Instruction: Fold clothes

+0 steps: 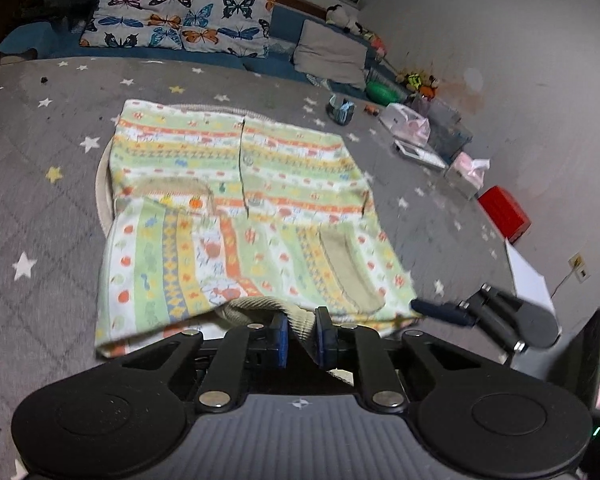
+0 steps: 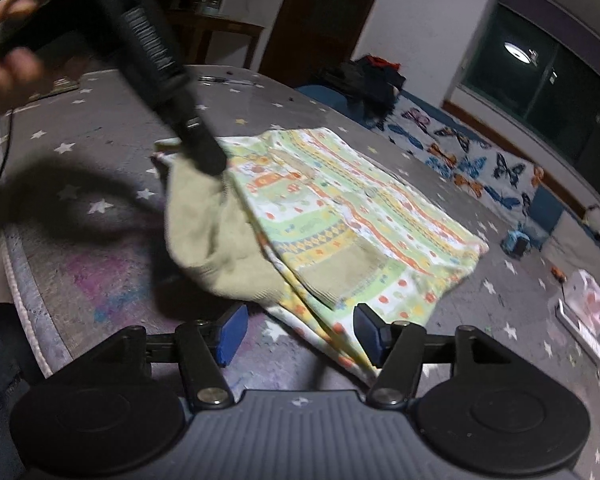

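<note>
Grey star-print matting (image 1: 40,168) covers the floor, with a butterfly cushion (image 1: 180,20) at the far wall and boxes and toys along the side.

Left gripper (image 1: 302,334): its blue pads are pinched together on the beige ribbed hem (image 1: 260,306) of the shirt (image 1: 228,184). From the right camera, that hem hangs in a bunch off the tip of the left tool, lifted off the mat.

Right gripper (image 2: 300,332): its jaws stand apart, a corner of the patterned cloth lying between them, with neither pad pressing on it.

The shirt lies spread on the mat just ahead of both tools. Its sleeves look already turned in across the body, beige cuffs (image 1: 352,268) showing on top. By my reading the side folds are done; what remains is carrying the hem up over the body and flattening it.
</note>
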The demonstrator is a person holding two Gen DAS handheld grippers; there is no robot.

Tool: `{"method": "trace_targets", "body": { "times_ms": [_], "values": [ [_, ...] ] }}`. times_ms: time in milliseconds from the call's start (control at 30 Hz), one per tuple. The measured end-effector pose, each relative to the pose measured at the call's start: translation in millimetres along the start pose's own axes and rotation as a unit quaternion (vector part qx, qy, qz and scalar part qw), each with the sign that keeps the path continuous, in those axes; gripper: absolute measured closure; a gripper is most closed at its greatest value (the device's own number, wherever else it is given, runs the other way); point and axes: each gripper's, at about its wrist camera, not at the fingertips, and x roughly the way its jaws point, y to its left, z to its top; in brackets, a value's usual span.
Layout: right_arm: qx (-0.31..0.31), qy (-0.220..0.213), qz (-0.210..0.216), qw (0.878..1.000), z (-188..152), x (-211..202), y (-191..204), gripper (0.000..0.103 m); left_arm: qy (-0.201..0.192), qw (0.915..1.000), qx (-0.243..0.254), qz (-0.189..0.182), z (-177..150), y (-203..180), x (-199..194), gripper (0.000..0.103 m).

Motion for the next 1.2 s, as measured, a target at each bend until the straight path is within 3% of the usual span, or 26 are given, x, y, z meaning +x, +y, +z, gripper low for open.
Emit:
{"method": "trace_targets", "body": {
  "times_ms": [233,333,433,500,567,667,733,867,1033,1200],
  "values": [
    [-0.038,-0.033,0.001,0.999,10.4,15.4,12.3,0.038,0.002,0.9993,-0.029,-0.023,17.1,9.7,4.0,0.089],
    [-0.037,-0.039,0.004,0.999,15.8,26.3,12.9,0.045,0.007,0.9988,-0.039,-0.03,19.4,13.9,6.7,0.089],
    [-0.027,-0.037,0.009,0.999,21.1,37.6,11.0,0.06,0.011,0.9986,-0.037,-0.035,18.2,16.3,6.5,0.088],
    [-0.011,-0.033,0.021,0.999,24.6,42.6,6.9,0.077,0.01,0.999,-0.026,-0.034,15.2,15.6,4.0,0.087],
    [0.011,-0.029,0.033,0.999,26.8,45.0,0.6,0.085,0.005,0.9994,-0.009,-0.033,10.9,13.9,-0.3,0.087],
    [0.043,-0.029,0.043,0.998,29.4,44.5,-9.1,0.09,-0.007,0.9993,0.025,-0.026,0.2,10.3,-9.7,0.073],
    [0.061,-0.029,0.047,0.997,30.5,43.8,-15.4,0.091,-0.018,0.9987,0.047,-0.012,-8.0,8.6,-17.1,0.056],
    [0.088,-0.029,0.052,0.994,34.2,42.7,-24.3,0.092,-0.039,0.9952,0.088,0.022,-24.0,9.2,-29.2,0.052],
    [0.134,-0.024,0.062,0.989,42.5,45.9,-38.5,0.092,-0.068,0.9816,0.148,0.099,-42.1,7.8,-33.6,0.034],
    [0.165,-0.02,0.065,0.984,48.4,49.3,-48.5,0.092,-0.094,0.9475,0.241,0.189,-56.7,-4.4,-14.7,0.032]
  ]
}}
